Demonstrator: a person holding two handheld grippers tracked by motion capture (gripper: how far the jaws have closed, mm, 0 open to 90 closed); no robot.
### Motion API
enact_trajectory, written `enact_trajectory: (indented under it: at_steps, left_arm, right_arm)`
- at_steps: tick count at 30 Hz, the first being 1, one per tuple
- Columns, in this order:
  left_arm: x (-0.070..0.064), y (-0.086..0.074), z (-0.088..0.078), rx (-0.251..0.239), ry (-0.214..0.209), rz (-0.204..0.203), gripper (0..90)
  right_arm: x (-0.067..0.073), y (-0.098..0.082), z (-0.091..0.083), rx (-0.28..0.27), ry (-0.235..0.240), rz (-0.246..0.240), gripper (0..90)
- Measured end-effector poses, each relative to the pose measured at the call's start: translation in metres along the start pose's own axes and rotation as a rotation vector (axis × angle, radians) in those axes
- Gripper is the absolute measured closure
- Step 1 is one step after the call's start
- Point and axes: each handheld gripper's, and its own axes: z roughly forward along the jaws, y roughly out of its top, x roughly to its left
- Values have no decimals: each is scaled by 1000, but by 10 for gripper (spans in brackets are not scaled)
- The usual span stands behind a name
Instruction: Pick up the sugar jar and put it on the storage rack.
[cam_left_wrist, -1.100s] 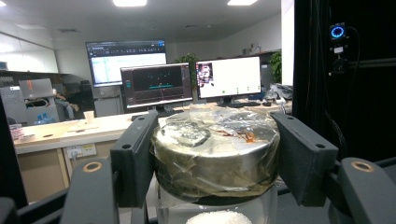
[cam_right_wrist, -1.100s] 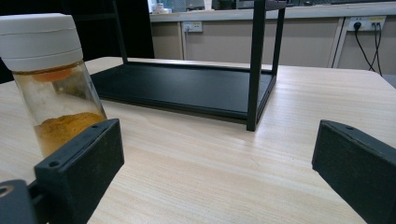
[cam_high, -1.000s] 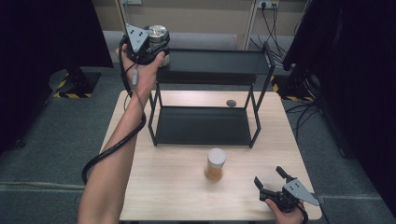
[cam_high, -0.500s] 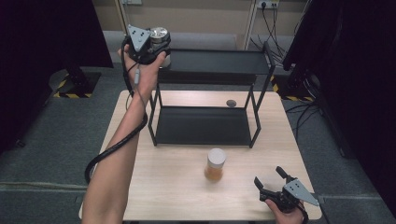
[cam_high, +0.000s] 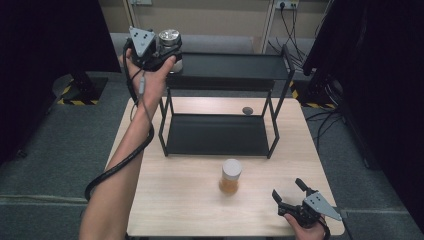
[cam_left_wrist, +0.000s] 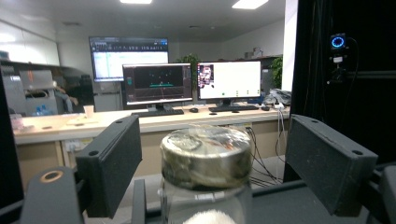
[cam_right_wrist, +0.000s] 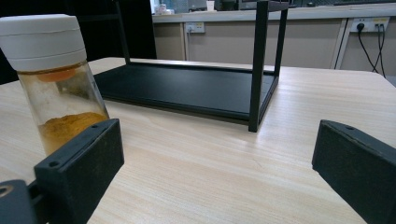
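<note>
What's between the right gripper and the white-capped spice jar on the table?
Nothing: bare light wood table separates the right gripper from the white-capped spice jar, seen in the high view.

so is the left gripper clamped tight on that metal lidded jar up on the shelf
No, in the left gripper view the left gripper has just been opening, and its pads stand clear of the metal-lidded jar between them.

This is a lab or office workroom set up for recording. Behind the rig a long desk (cam_left_wrist: 140, 122) carries several lit computer monitors (cam_left_wrist: 158, 85), with a large wall screen (cam_left_wrist: 128, 51) above and ceiling strip lights. Grey carpet covers the floor, black curtains (cam_high: 380, 75) flank the wooden table (cam_high: 185, 200), and wall sockets (cam_high: 286, 4) feed trailing cables.
</note>
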Motion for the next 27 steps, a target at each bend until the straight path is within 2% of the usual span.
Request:
enact_trajectory:
  at_steps: [11,27]
  left_arm:
    - [-3,-5,-39,-20,-32,-6,178]
    - [-2,-31,-74,-38,-68,4,173]
  right_arm:
    - [1,1,1,3,-2,-5,25]
    - [1,1,1,6,-2,-11,25]
